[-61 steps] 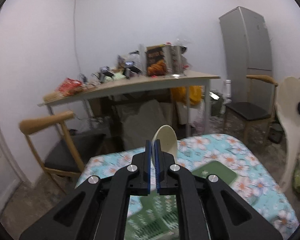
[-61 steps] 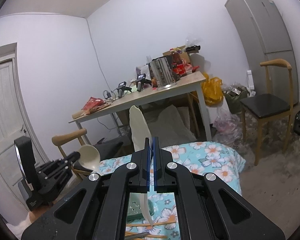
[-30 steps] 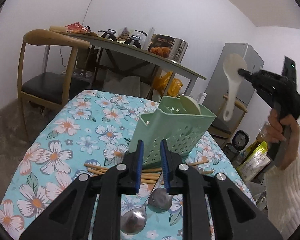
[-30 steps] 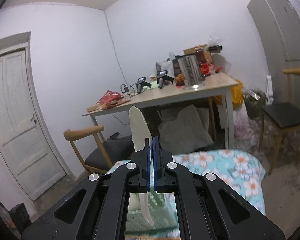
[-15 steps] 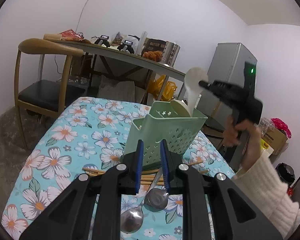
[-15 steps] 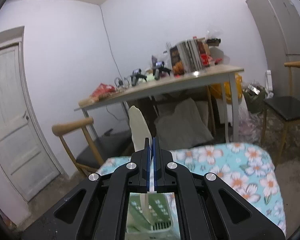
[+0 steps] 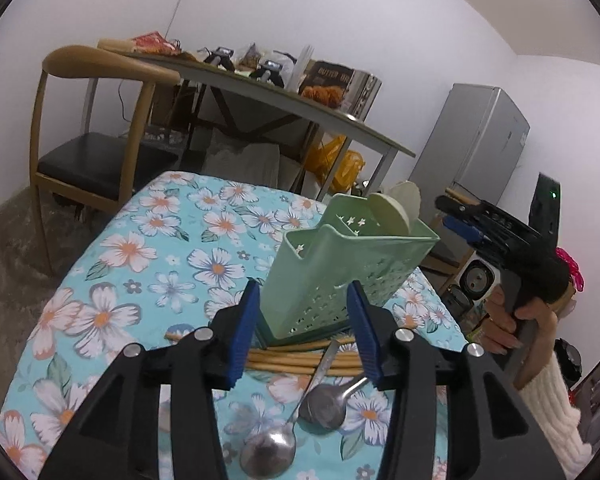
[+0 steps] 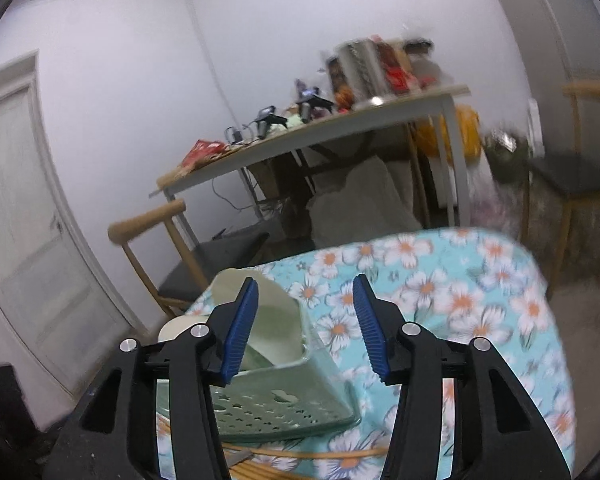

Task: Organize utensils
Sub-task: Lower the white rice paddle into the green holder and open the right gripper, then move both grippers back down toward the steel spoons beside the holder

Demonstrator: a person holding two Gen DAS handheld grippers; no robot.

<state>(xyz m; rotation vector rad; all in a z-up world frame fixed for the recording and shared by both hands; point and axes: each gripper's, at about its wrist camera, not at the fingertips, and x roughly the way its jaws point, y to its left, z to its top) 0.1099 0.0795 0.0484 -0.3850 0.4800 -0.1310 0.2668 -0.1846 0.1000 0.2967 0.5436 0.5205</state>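
Rice paddles stood in the green utensil holder as my left gripper and right gripper had just opened, empty.

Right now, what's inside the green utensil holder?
Two cream rice paddles stand in the green utensil holder, heads poking above its rim. Their handles and anything lower inside are hidden by the holder's wall. The chopsticks and spoons lie outside.
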